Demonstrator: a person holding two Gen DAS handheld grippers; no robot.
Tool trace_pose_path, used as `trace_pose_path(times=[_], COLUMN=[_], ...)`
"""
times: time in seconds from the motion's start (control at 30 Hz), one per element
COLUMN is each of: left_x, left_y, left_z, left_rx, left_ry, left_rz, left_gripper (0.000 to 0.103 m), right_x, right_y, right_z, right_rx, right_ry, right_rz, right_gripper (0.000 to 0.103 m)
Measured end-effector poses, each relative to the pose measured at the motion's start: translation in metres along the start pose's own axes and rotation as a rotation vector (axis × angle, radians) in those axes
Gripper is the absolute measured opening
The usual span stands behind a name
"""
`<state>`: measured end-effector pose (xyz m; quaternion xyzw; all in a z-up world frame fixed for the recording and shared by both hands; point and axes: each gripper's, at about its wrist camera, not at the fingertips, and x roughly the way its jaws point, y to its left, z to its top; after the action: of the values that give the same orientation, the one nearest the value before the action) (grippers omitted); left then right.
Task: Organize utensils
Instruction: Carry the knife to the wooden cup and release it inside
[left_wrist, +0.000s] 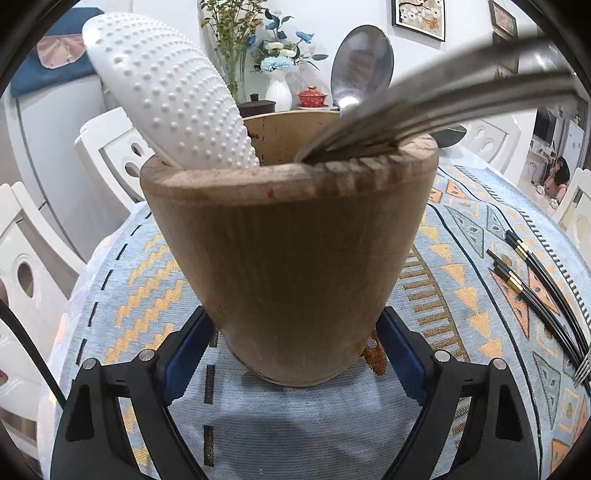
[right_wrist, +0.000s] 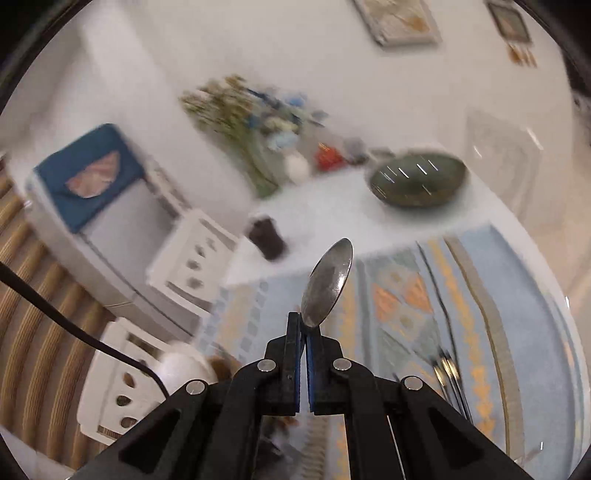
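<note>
A wooden utensil holder (left_wrist: 288, 240) stands on the patterned tablecloth (left_wrist: 461, 295). My left gripper (left_wrist: 293, 332) is shut on its lower part, one blue pad on each side. A white dimpled rice paddle (left_wrist: 166, 92), a metal spoon (left_wrist: 362, 62) and several metal handles (left_wrist: 443, 99) stick out of the holder. In the blurred right wrist view my right gripper (right_wrist: 304, 328) is shut on another metal spoon (right_wrist: 327, 284), whose bowl points up past the fingertips, above the table. Black chopsticks (left_wrist: 535, 280) and fork tines (left_wrist: 581, 365) lie on the cloth to the right.
White chairs (left_wrist: 110, 147) stand along the table's left side. At the far end are a vase of flowers (left_wrist: 277, 85), a red lidded cup (left_wrist: 312, 96) and a dark green bowl (right_wrist: 417, 181). A black cable (right_wrist: 74, 328) runs at the left.
</note>
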<state>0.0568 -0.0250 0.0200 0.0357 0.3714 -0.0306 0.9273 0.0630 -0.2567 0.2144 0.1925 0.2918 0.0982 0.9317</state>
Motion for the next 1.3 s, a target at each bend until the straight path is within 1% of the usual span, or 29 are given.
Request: trace_pose_path(times=[0.07, 0.17, 0.27, 0.4, 0.57, 0.73, 0.77, 0.83, 0.87, 0.93, 1.0, 1.07, 1.13, 1.3], left_x=[0.000, 0.000, -0.001, -0.004, -0.005, -0.005, -0.005, -0.005, -0.005, -0.004, -0.004, -0.005, -0.005, -0.005], left_y=[0.001, 0.000, 0.001, 0.003, 0.004, 0.004, 0.004, 0.004, 0.004, 0.004, 0.006, 0.005, 0.005, 0.004], left_z=[0.001, 0.001, 0.001, -0.001, -0.001, -0.001, -0.001, -0.001, -0.001, 0.000, 0.000, 0.000, 0.000, 0.001], left_rx=[-0.003, -0.003, -0.007, -0.009, -0.011, -0.010, -0.010, -0.010, -0.010, -0.011, -0.015, -0.012, -0.013, -0.011], left_ry=[-0.001, -0.002, -0.003, -0.009, -0.009, -0.009, -0.009, -0.009, -0.008, -0.008, -0.005, -0.006, -0.006, -0.005], left_rz=[-0.002, -0.002, -0.006, -0.007, -0.008, -0.007, -0.007, -0.008, -0.008, -0.009, -0.016, -0.012, -0.013, -0.012], left_gripper=[0.088, 0.088, 0.088, 0.088, 0.088, 0.088, 0.088, 0.088, 0.088, 0.088, 0.088, 0.088, 0.088, 0.088], right_x=[-0.002, 0.002, 0.017, 0.037, 0.056, 0.065, 0.067, 0.073, 0.073, 0.065, 0.052, 0.035, 0.015, -0.027], right_y=[0.025, 0.063, 0.092, 0.115, 0.126, 0.132, 0.133, 0.135, 0.136, 0.134, 0.132, 0.130, 0.127, 0.114], right_z=[0.009, 0.014, 0.010, -0.001, -0.015, -0.021, -0.021, -0.018, -0.017, -0.011, -0.004, 0.003, 0.011, 0.026], right_rx=[-0.057, -0.161, -0.240, -0.323, -0.403, -0.431, -0.434, -0.444, -0.445, -0.433, -0.413, -0.405, -0.407, -0.375], right_ry=[-0.028, -0.053, -0.043, -0.020, 0.009, 0.051, 0.064, 0.112, 0.120, 0.094, 0.057, -0.003, -0.053, -0.136], right_rz=[0.024, 0.042, 0.046, 0.030, -0.010, -0.011, -0.013, -0.046, -0.056, -0.040, -0.026, -0.024, -0.050, -0.115], right_gripper=[0.002, 0.002, 0.002, 0.002, 0.002, 0.002, 0.005, 0.013, 0.016, 0.023, 0.041, 0.043, 0.043, 0.044])
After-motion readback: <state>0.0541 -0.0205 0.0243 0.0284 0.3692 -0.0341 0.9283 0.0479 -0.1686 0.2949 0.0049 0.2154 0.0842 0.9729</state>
